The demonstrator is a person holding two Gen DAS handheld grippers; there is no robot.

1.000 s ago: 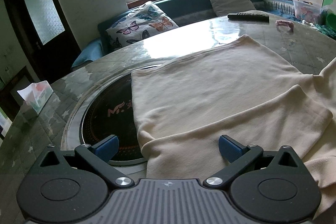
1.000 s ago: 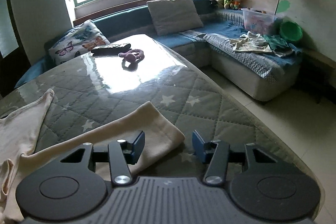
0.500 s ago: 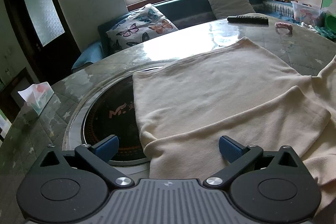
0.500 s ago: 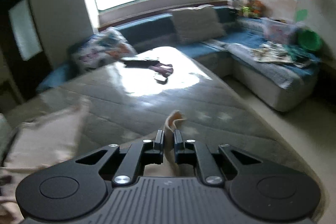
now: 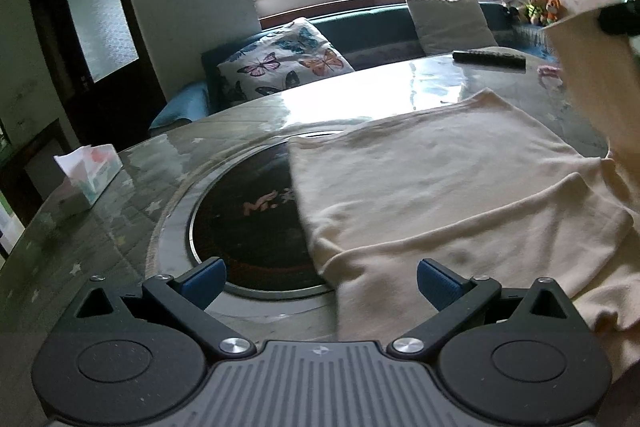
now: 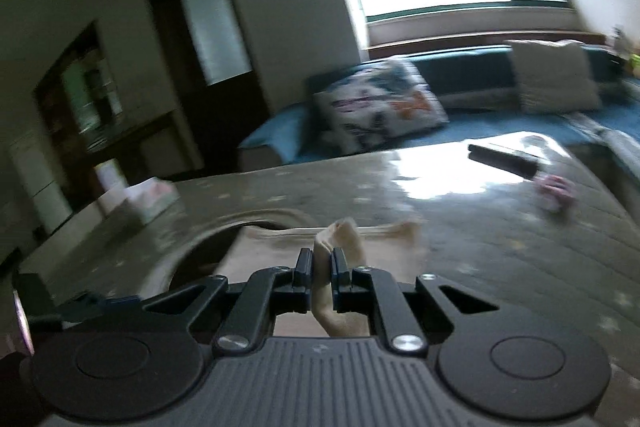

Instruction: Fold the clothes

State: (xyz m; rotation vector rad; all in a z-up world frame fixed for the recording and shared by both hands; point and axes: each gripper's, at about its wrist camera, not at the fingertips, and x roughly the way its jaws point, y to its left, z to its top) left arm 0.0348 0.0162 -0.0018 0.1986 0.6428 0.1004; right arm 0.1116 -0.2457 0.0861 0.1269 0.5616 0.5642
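Note:
A cream garment (image 5: 440, 179) lies spread on the round table, one sleeve folded across its near part. My left gripper (image 5: 320, 277) hovers open over the garment's near left edge, nothing between its blue pads. My right gripper (image 6: 321, 259) is shut on a bunched end of the cream sleeve (image 6: 340, 239), lifted above the table. In the left wrist view that raised sleeve (image 5: 592, 67) hangs at the far right, with the dark tip of the right gripper (image 5: 618, 19) above it.
The table (image 5: 120, 211) has a dark round inset (image 5: 248, 219) at its centre. A tissue box (image 5: 88, 175) stands at the left, a remote (image 5: 488, 58) and a pink toy (image 6: 554, 189) at the far side. A sofa with cushions (image 5: 284, 67) runs behind.
My right gripper closed on the sleeve end, lifted it off the table and swung left toward the garment's body. The left gripper drifted slightly and stayed open.

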